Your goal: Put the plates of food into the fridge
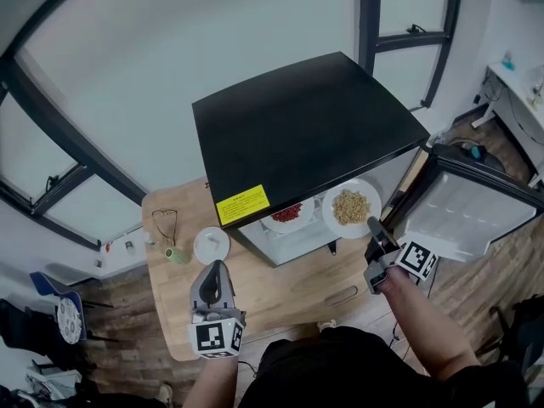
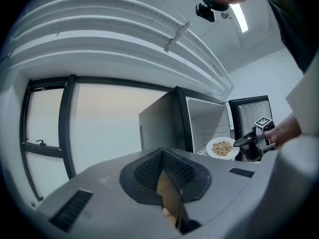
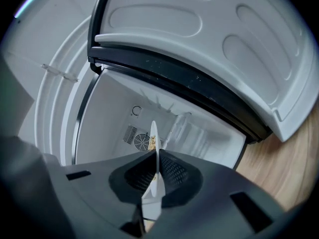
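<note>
The black fridge (image 1: pixel 306 126) stands on the wooden table (image 1: pixel 280 291) with its door (image 1: pixel 463 206) swung open to the right. My right gripper (image 1: pixel 372 224) is shut on the rim of a white plate of beige food (image 1: pixel 351 207), held at the fridge's opening. In the right gripper view that plate (image 3: pixel 153 148) shows edge-on between the jaws, in front of the white fridge interior (image 3: pixel 114 113). A plate of red food (image 1: pixel 287 215) sits on the shelf inside. My left gripper (image 1: pixel 218 269) hovers over the table, shut and empty, beside a small white plate (image 1: pixel 212 245).
A pair of glasses (image 1: pixel 164 223) and a small green object (image 1: pixel 176 255) lie at the table's left. The open door's inner liner (image 3: pixel 209 29) hangs just above and right of my right gripper. Wooden floor (image 1: pixel 501 270) lies beyond the door.
</note>
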A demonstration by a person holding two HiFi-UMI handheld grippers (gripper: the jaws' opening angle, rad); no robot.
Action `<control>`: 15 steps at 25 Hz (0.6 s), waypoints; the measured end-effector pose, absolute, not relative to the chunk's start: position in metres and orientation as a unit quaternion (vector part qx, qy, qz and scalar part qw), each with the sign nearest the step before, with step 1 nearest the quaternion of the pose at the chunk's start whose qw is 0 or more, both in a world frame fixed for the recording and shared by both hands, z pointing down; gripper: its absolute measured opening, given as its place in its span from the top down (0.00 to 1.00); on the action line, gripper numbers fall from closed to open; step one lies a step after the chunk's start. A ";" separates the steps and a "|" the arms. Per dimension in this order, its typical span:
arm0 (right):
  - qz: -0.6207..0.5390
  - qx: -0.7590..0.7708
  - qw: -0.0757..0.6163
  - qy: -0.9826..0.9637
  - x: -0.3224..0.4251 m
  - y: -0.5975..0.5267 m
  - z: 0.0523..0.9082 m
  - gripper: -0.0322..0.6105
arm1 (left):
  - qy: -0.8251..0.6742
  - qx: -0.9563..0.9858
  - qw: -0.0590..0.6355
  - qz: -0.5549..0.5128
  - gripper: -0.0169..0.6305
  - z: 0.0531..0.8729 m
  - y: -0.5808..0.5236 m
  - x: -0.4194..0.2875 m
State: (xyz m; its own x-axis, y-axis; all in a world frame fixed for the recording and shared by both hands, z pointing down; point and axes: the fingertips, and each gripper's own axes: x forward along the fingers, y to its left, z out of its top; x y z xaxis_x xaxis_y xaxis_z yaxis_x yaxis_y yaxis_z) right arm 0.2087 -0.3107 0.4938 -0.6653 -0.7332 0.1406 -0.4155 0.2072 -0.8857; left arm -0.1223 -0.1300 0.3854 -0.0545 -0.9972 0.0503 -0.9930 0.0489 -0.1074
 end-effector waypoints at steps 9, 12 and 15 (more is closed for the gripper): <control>-0.508 -0.360 0.163 0.765 0.195 -0.353 0.494 0.90 | 0.741 -0.668 0.023 -0.063 0.97 0.385 -0.144 -0.130; -0.503 -0.356 0.157 0.772 0.185 -0.367 0.491 0.90 | 0.746 -0.662 0.026 -0.066 0.97 0.382 -0.146 -0.134; -0.489 -0.364 0.134 0.782 0.175 -0.380 0.489 0.90 | 0.752 -0.655 0.026 -0.065 0.97 0.382 -0.147 -0.139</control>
State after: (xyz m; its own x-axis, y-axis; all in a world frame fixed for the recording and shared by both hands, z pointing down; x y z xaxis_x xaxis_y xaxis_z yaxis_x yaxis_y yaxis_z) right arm 0.1754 -0.3805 0.4888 -0.6994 -0.6997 0.1456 -0.4374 0.2579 -0.8615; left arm -0.1393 -0.1467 0.3816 -0.1399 -0.9891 0.0464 -0.9823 0.1328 -0.1320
